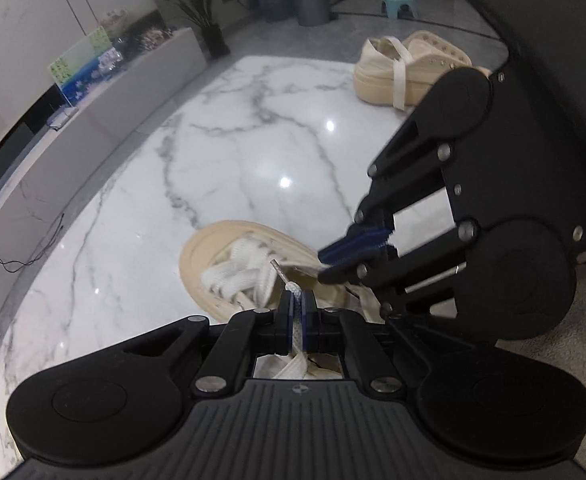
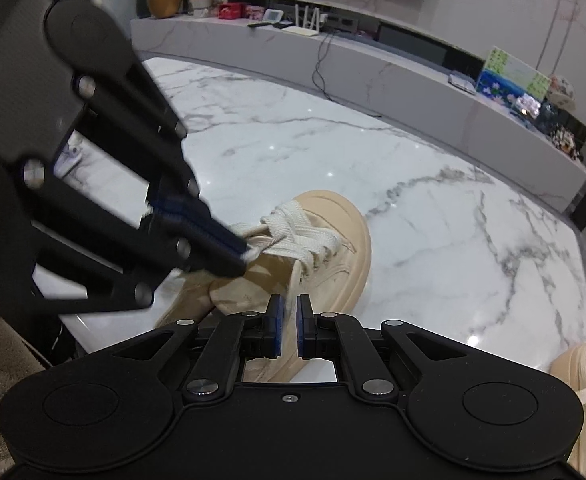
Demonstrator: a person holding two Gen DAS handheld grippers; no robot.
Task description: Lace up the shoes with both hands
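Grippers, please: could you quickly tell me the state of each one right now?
Left gripper: shut on the white shoelace, near its tip.
Right gripper: open, a narrow gap between its fingers, holding nothing, above the beige shoe.

The marble tabletop lies bare and wide beyond the near shoe, open toward the low console along its far edge. Close in, room is tight: the left gripper, clamped on the white lace, sits just behind the shoe's opening, and the right gripper, its jaws slightly apart, crowds in over the tongue beside it. The two tools nearly meet above the laces. The second shoe blocks the table's far right corner. A loose cable trails past the table's left edge.
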